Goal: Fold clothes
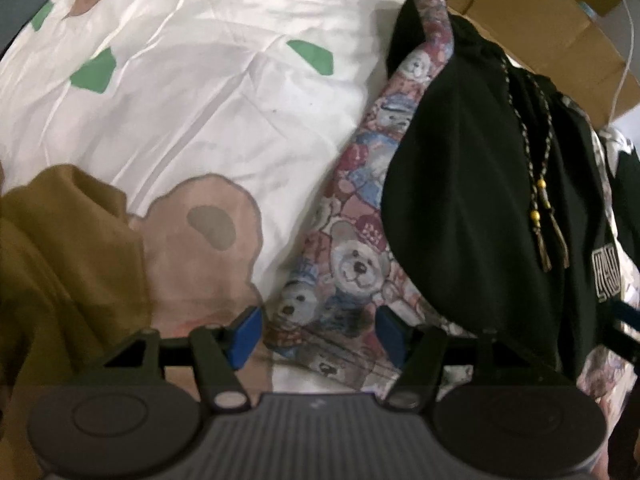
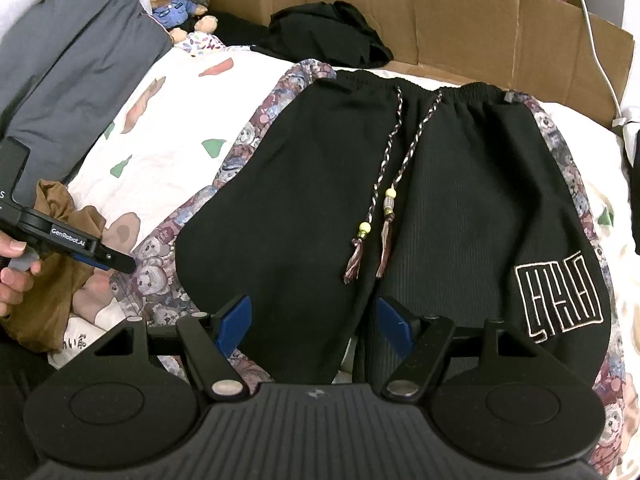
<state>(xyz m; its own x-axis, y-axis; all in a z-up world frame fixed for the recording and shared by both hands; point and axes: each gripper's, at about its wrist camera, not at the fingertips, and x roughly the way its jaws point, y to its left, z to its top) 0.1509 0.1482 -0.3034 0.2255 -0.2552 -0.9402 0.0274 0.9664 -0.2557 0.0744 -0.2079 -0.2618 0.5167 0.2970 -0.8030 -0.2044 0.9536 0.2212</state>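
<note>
Right gripper (image 2: 314,326): pointing steeply down over the near part of the black shorts (image 2: 312,200); its blue-padded fingers (image 2: 234,322) are standing wide apart and gripping nothing, with the dark cloth lying below the gap.
Left gripper (image 1: 318,330): tilting steeply down at the shorts' left edge; its fingers (image 1: 244,332) are standing part-way open, not pinching anything, with the bear-print side panel (image 1: 352,264) lying under the gap.
Left hand (image 2: 12,264): showing at the left edge of the right wrist view, fingers wrapping the gripper's handle, the tool reaching toward the bear-print strip.
Shorts: lying flat on the bed, waistband at the far end, the braided drawstring (image 2: 384,184) with beads and tassels trailing down the middle, a white outlined logo (image 2: 560,300) sitting on the right leg.
Brown garment (image 1: 60,260): lying crumpled just left of the shorts, beside the left gripper.
Bedsheet (image 1: 192,112): white, wrinkling, printed with brown bears and green shapes, lying under everything.
Beyond: a second black garment (image 2: 328,32) is bunching past the waistband; a teddy bear in a blue shirt (image 2: 176,4) is sitting beside a grey cover (image 2: 72,60); a cardboard wall (image 2: 480,24) is running along the far side, with a white cable (image 2: 592,40) hanging over it.
</note>
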